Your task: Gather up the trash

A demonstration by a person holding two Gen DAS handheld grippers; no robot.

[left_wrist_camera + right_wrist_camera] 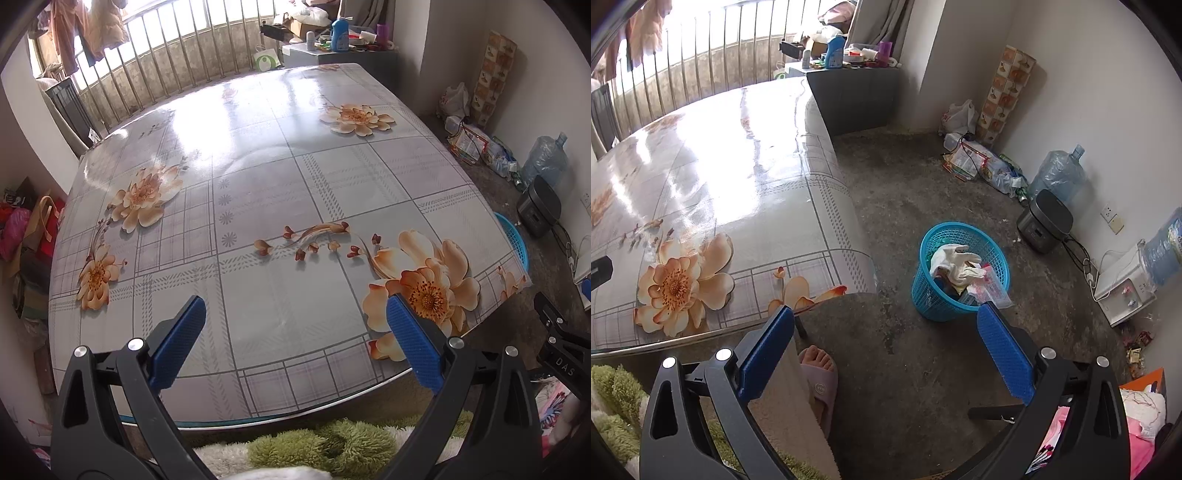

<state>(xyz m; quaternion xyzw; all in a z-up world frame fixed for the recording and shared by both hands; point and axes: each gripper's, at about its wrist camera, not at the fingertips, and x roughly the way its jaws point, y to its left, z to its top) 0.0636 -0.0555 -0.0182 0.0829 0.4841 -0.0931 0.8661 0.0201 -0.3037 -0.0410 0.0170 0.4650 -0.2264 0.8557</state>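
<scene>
A blue mesh basket [925, 295] stands on the concrete floor right of the table, holding crumpled white paper [955, 264], a clear plastic wrapper [991, 290] and other scraps. Only its rim [513, 236] peeks past the table edge in the left wrist view. My right gripper [886, 343] hovers open above the floor, short of the basket, with nothing between its blue pads. My left gripper [295, 332] is open over the near edge of the flower-patterned table [295, 184], also holding nothing. The right gripper's black body [561, 343] shows at the right edge of the left wrist view.
A dark cabinet [857, 99] with bottles stands behind the table. Along the right wall sit bags and wrappers [975, 158], water jugs [1058, 177], a black cooker [1045, 221] and a white dispenser [1123, 288]. A slippered foot [820, 380] is under the table's corner.
</scene>
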